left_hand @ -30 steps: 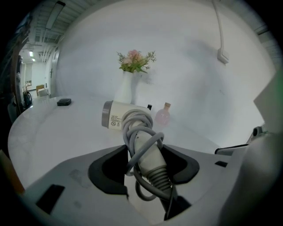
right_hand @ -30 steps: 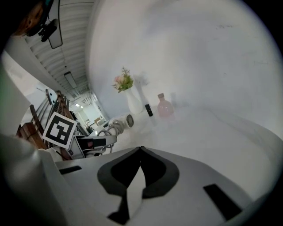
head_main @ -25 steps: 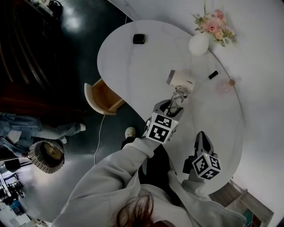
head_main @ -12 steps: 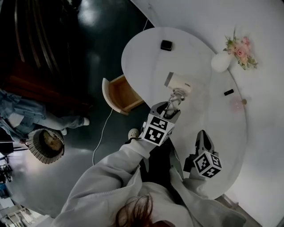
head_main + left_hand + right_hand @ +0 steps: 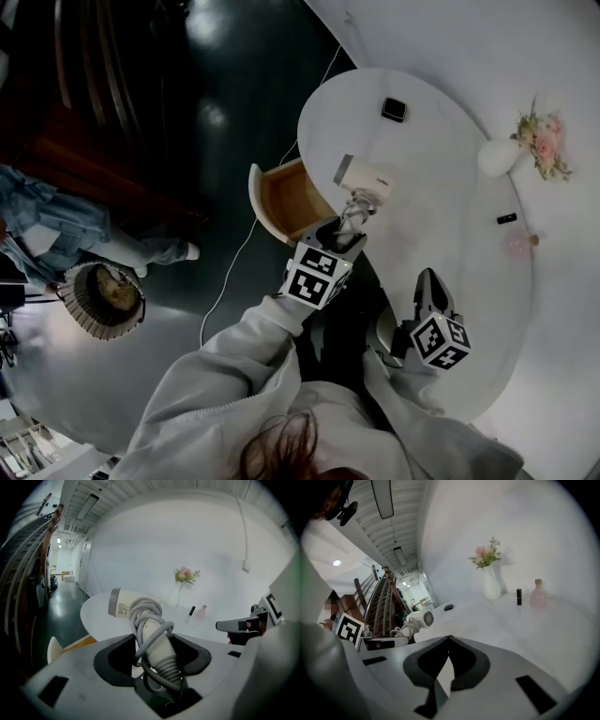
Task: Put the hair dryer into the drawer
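The white hair dryer [image 5: 361,176] hangs in the air over the table's left edge, its grey cord wound round the handle. My left gripper [image 5: 349,228] is shut on that handle; in the left gripper view the hair dryer [image 5: 140,613] stands up between the jaws of the left gripper [image 5: 154,651]. The open wooden drawer [image 5: 286,199] juts from the table just left of the dryer. My right gripper [image 5: 427,281] hovers over the near side of the table. In its own view the right gripper [image 5: 449,639] is shut with nothing in it, and the hair dryer [image 5: 419,619] shows at the left.
On the white oval table [image 5: 450,122] are a small black box [image 5: 395,109], a white vase of flowers [image 5: 502,155], a black tube [image 5: 507,218] and a pink bottle [image 5: 518,246]. A cable [image 5: 234,272] trails on the dark floor. A person's legs [image 5: 56,225] are at left.
Both grippers have moved left across the table. The hair dryer went with the left one, from over the table's middle to its edge beside the drawer.
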Available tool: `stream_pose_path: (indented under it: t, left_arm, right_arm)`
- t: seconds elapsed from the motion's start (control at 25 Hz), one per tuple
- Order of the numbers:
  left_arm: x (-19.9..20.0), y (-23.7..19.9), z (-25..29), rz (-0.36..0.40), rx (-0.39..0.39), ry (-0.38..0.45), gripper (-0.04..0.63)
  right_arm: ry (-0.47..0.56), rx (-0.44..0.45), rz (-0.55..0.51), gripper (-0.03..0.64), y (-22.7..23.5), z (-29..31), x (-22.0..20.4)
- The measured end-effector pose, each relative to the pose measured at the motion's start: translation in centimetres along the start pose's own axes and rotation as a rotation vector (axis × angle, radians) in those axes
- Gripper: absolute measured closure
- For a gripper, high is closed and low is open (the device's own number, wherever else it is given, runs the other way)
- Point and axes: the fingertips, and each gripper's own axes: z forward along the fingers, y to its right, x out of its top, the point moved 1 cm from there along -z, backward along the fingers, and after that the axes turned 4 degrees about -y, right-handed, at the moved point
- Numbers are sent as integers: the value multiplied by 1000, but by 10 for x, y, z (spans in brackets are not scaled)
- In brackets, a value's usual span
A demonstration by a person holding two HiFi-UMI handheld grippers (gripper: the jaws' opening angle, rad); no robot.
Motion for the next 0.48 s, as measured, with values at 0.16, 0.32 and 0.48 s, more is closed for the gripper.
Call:
stream_pose_path:
  t: [0.16,0.32,0.48]
  left_arm:
    - [-7,-29,-19,-10,6,4,360]
    - [-15,-57,-35,-25,6,3,360]
    - [-24,-84,-47,-26,3,-10,360]
  right_arm:
    - [-13,0,-22,568,-26,12,-3]
    - [-18,-4,-38,567,-49,24,-3]
    - [-25,-13,-41,568,-69,38,-6]
